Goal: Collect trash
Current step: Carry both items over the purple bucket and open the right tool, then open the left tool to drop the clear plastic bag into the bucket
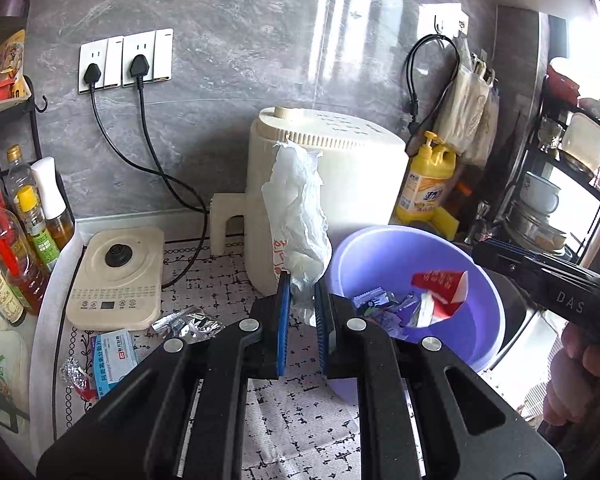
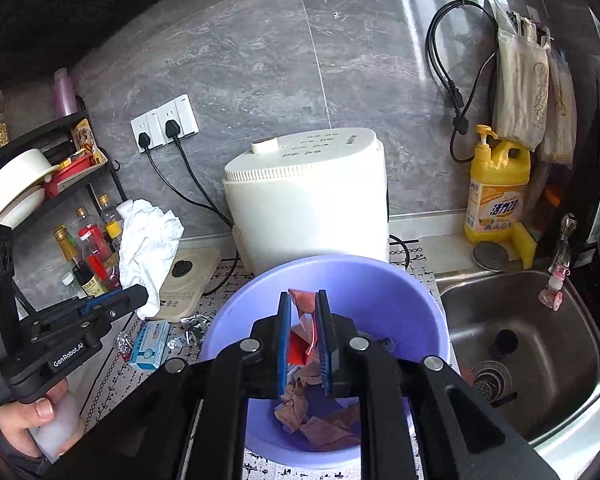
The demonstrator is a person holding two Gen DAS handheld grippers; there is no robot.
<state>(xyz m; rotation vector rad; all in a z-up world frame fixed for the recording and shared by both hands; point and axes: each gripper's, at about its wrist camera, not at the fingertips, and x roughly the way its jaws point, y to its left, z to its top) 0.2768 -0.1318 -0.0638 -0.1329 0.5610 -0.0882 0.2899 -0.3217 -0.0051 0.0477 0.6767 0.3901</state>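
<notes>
A crumpled white plastic bag (image 1: 298, 216) is gripped between the nearly closed blue pads of the left gripper (image 1: 302, 304) and is held upright above the patterned counter mat (image 1: 300, 420), just left of the purple basin (image 1: 476, 312). A red and white wrapper (image 2: 303, 332) is pinched in the narrowly closed jaws of the right gripper (image 2: 305, 340), which is held over the basin's interior. Assorted wrappers and crumpled brownish paper (image 2: 320, 420) are seen lying on the basin's bottom. The basin is placed near the mat's right edge, beside the steel sink (image 2: 540, 340) and in front of a white appliance (image 2: 308, 196). Near the mat's left edge, a blue and white medicine box (image 1: 114, 354) and silver foil scraps (image 1: 188, 322) are left lying in front of a beige induction cooker (image 1: 118, 276). A yellow detergent bottle (image 2: 496, 192) is set at the counter's back edge by the sink.
</notes>
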